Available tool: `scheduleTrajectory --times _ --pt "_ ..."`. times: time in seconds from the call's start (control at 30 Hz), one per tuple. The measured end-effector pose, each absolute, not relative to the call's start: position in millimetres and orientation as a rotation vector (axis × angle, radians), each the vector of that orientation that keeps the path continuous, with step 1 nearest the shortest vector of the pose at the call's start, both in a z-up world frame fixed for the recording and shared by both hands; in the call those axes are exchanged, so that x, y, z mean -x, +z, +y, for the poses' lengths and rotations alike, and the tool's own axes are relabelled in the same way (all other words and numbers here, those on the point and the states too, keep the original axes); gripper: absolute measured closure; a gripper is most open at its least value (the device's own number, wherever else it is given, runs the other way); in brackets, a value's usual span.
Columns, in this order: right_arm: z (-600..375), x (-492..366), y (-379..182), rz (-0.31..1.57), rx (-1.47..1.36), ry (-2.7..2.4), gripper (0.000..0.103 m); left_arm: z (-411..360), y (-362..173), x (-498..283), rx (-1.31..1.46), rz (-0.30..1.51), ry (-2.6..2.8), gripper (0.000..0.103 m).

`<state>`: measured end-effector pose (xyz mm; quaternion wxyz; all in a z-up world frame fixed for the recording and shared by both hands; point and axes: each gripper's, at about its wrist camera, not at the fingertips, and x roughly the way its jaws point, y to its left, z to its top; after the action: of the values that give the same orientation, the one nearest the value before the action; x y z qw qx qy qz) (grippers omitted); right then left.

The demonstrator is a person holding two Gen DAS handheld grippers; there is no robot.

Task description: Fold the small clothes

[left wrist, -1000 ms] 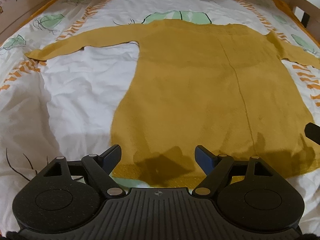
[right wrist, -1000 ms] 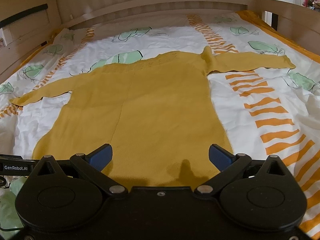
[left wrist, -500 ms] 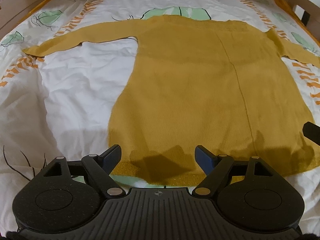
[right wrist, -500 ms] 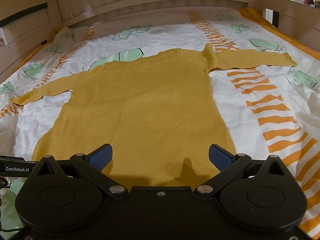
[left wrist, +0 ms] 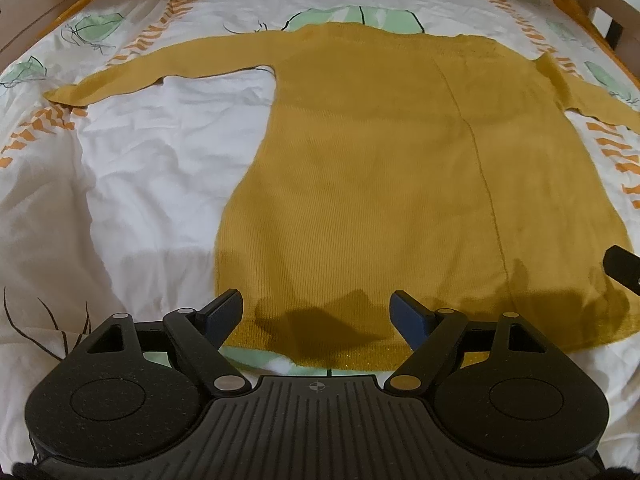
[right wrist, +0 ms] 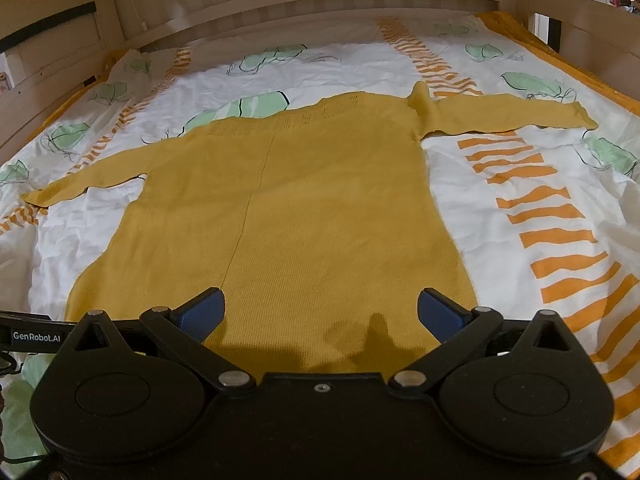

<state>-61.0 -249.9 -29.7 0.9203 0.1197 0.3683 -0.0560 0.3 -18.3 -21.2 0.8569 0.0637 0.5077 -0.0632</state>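
Note:
A mustard-yellow knitted sweater (left wrist: 380, 184) (right wrist: 304, 216) lies flat on the bed, hem toward me, both sleeves spread out sideways. My left gripper (left wrist: 318, 314) hovers open above the left part of the hem, nothing between its blue pads. Over the right part of the hem my right gripper (right wrist: 320, 312) stands open too, its jaws wide and empty. The left sleeve (left wrist: 160, 68) reaches to the left; the right sleeve (right wrist: 508, 114) reaches to the right. A black edge of the right gripper shows at the left wrist view's right border.
The bed sheet (right wrist: 540, 208) is white with orange stripes and green leaf prints. A wooden headboard (right wrist: 320, 4) and side rails (right wrist: 52, 52) enclose the bed. Bare sheet lies on both sides of the sweater.
Both views shifted only slightly; the sweater sits a little lower in the frames. Neither gripper's jaws moved and the sweater lies as before.

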Motion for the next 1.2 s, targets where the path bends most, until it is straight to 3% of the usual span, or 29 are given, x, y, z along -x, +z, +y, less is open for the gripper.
scheduleTrajectory --times 1.2 --pt "-247 36 -37 0.821 -0.210 -0.080 0.001 -22 -29 -22 -0.107 1.176 -0.138 0.023"
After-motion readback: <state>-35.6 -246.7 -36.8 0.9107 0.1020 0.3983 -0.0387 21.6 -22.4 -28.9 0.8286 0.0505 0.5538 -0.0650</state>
